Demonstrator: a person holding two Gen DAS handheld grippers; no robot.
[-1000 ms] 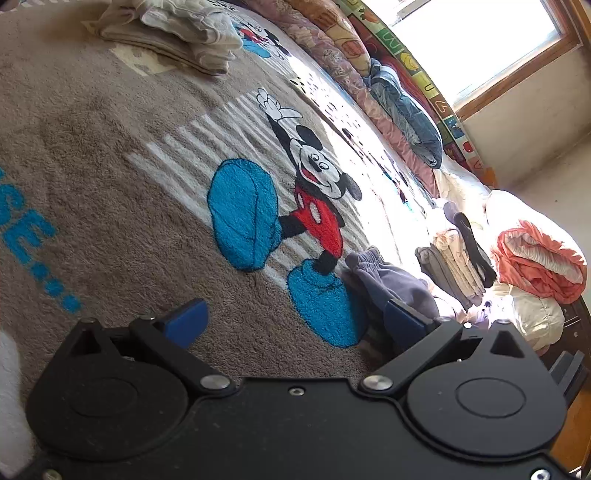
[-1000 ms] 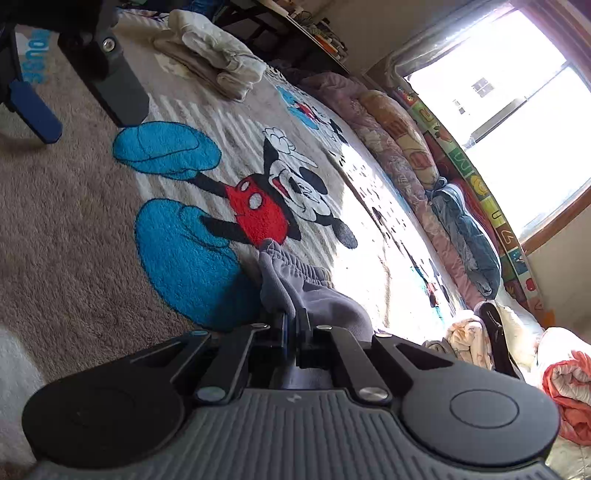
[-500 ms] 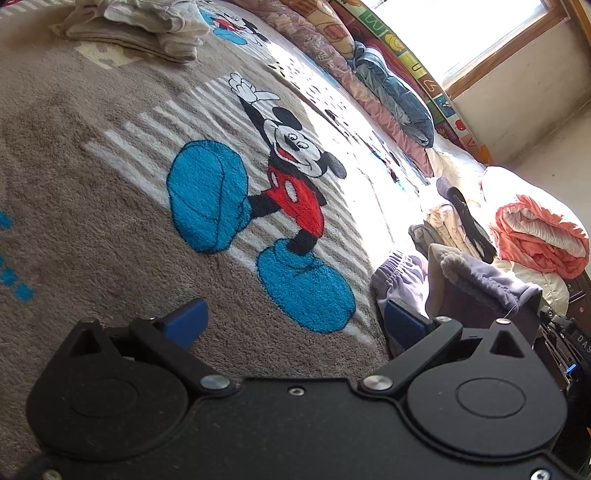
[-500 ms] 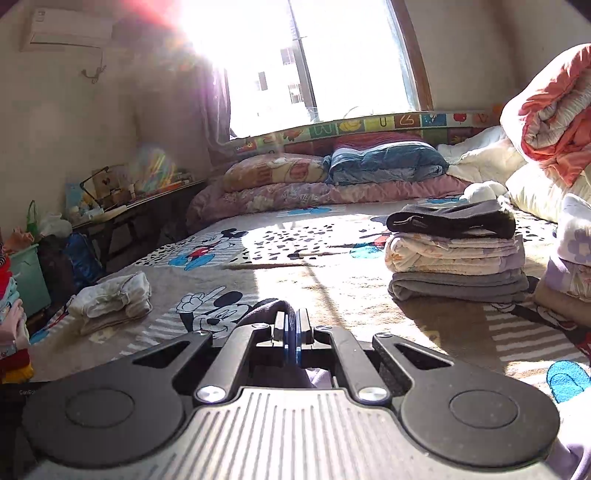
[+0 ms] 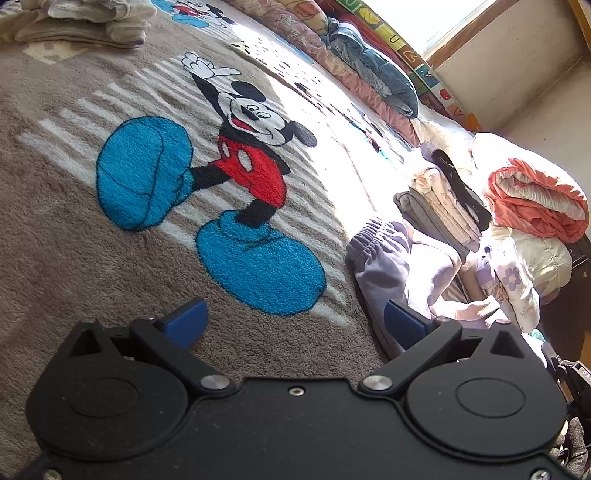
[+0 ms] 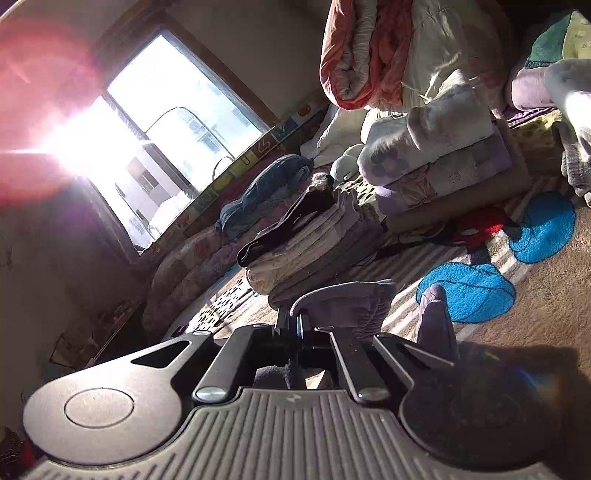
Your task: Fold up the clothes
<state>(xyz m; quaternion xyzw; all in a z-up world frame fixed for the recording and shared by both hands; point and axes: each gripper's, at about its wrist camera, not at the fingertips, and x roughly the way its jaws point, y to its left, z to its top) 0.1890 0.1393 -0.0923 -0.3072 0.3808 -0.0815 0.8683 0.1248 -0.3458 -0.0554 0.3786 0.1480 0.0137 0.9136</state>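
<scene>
Across the bed lay one grey-brown fleece blanket (image 5: 66, 258), the largest thing in view, printed with a cartoon mouse (image 5: 243, 147) in red shorts and two big blue shoes. Along the blanket's far edge, under one bright window (image 6: 177, 110), ran a row of rolled quilts, with one blue bundle (image 5: 373, 77) on top of them. One orange-and-white quilt (image 5: 535, 203) sat rolled up beyond the blanket's right side. Three heaps of folded clothes rested on the blanket: one pale heap (image 5: 81, 18) at its far left corner, one stack (image 5: 439, 206) of grey and cream pieces topped by a dark garment near the right edge, and one stack (image 6: 436, 166) with a purple flower print just beside that.

One pair of grey-lilac trousers (image 5: 388, 258) lay at the blanket's right side, just beside the mouse's lower blue shoe, with a gathered elastic waistband and soft rumpled folds. The right gripper (image 6: 294, 325) was clamped on a raised fold of these trousers (image 6: 351, 299), its jaws pressed together with cloth draped over them. The left gripper (image 5: 295, 321) hovered above the blanket with its two blue pads (image 5: 184, 321) spread wide and nothing between them; the trousers lay just beside its right-hand pad.
</scene>
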